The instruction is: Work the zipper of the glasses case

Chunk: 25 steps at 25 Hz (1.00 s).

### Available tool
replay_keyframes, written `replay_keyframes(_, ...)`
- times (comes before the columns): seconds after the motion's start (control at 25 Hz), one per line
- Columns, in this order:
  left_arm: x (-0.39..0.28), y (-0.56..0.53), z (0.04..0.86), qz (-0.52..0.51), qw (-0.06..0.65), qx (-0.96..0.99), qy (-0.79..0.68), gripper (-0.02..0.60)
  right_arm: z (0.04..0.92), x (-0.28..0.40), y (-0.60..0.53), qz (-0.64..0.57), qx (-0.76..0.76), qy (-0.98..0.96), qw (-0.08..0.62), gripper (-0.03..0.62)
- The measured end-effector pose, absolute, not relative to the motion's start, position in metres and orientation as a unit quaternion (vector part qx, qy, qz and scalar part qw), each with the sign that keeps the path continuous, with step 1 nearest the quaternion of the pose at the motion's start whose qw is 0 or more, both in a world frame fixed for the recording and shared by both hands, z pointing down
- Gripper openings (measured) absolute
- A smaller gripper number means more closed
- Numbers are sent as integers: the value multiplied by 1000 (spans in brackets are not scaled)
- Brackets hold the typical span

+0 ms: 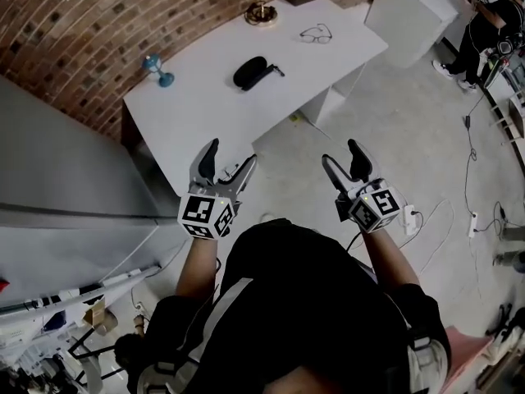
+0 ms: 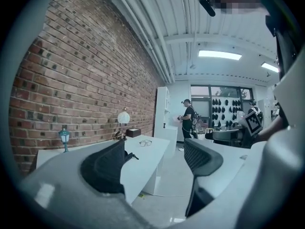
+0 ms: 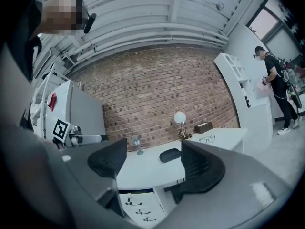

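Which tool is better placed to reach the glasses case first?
Left, probably. The left tool hangs open almost in line with the black glasses case on the white table; the right tool, also open, is farther aside. Neither is near it.

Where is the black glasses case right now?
In the head view the glasses case lies near the middle of the white table, between the little blue lantern on its left and the eyeglasses on its right.

**Out ahead, open, empty**

Holds left gripper [image 1: 230, 154] and right gripper [image 1: 341, 154] out in front, side by side and apart, pointing about level. Spreads the jaws of each wide, with nothing between them. Reaches forward on both forearms [image 1: 197, 263], wrists straight.
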<state>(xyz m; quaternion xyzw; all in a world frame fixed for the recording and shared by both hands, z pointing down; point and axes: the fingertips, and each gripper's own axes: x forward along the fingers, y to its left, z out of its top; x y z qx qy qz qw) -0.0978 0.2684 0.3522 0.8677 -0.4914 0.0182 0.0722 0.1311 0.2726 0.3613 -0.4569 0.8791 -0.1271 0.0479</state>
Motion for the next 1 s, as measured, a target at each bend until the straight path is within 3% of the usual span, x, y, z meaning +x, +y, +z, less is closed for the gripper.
replay_keyframes(0.48, -109, 184, 381, 43, 99, 871, -479, 394, 383, 105, 188, -141, -440, 886, 34, 342)
replay_keyframes(1.0, -100, 23, 389, 73, 106, 844, -521, 394, 385, 93, -19, -146, -350, 925, 28, 341)
